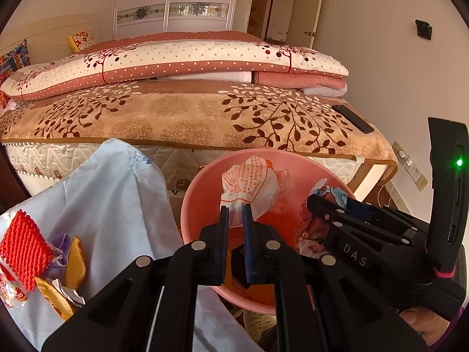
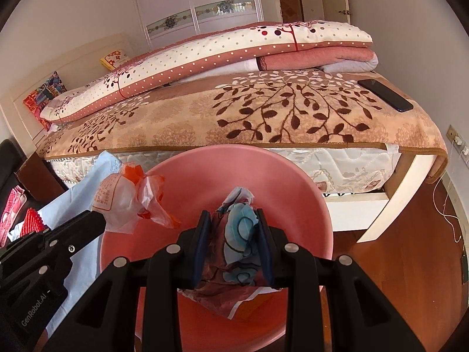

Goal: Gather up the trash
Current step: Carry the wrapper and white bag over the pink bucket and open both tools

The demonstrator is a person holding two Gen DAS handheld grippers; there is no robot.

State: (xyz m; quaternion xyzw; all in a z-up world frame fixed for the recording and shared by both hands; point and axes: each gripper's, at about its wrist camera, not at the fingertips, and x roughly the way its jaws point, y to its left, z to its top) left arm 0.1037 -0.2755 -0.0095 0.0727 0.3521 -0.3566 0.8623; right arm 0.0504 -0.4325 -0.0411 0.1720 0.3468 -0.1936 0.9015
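Left gripper (image 1: 236,215) is pinching one crinkled white-and-orange plastic bag (image 1: 252,187) over the round pink basin (image 2: 293,176). Right gripper (image 2: 233,246) is clamping one crumpled floral wrapper (image 2: 237,243) over that basin. One knitted red pad (image 1: 23,249) and two orange scraps (image 1: 74,261) are lying on pale blue cloth (image 1: 117,205).

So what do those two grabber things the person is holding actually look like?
Both are black plastic tools with silver round bolts at the joints and blue pads lining the fingers. The left gripper carries white "GenRobot.AI" lettering on its side. The right gripper has "DAS" in pale letters, an upright black part with a green light and a pink band. A bit of purple sleeve shows behind it.
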